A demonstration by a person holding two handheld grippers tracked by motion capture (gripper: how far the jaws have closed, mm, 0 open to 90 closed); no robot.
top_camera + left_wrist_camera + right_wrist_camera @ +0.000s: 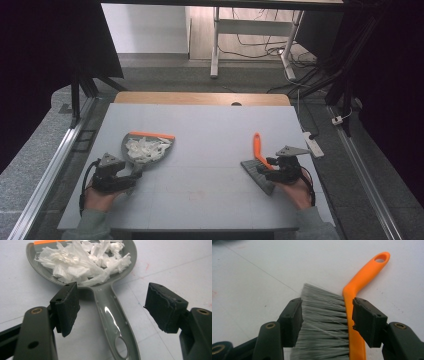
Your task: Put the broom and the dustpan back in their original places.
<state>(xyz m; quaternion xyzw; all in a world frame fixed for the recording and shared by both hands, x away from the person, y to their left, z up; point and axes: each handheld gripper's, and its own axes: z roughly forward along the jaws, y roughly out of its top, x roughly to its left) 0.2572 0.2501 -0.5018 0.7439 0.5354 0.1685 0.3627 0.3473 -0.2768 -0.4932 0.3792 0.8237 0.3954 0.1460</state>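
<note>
Grey dustpan (100,287) w/ shredded white paper (82,261) at left, left gripper (112,307) spread astride handle; right gripper (325,320) spread round orange brush (352,315); pale grey table (210,125).

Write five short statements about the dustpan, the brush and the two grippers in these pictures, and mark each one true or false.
1. The grey plastic dustpan with an orange front lip holds shredded white paper. True.
2. The left gripper is clamped shut on the dustpan's handle. False: its jaws stand open on either side of the handle, not touching it.
3. The brush with an orange plastic handle and grey bristles lies between the jaws of the right gripper. True.
4. The brush is lying inside the dustpan. False: in the high view they lie apart on the grey table, dustpan at the left, brush at the right.
5. The brush handle ends in a solid tip without a hole. False: its tip has an oval hanging hole.
</note>
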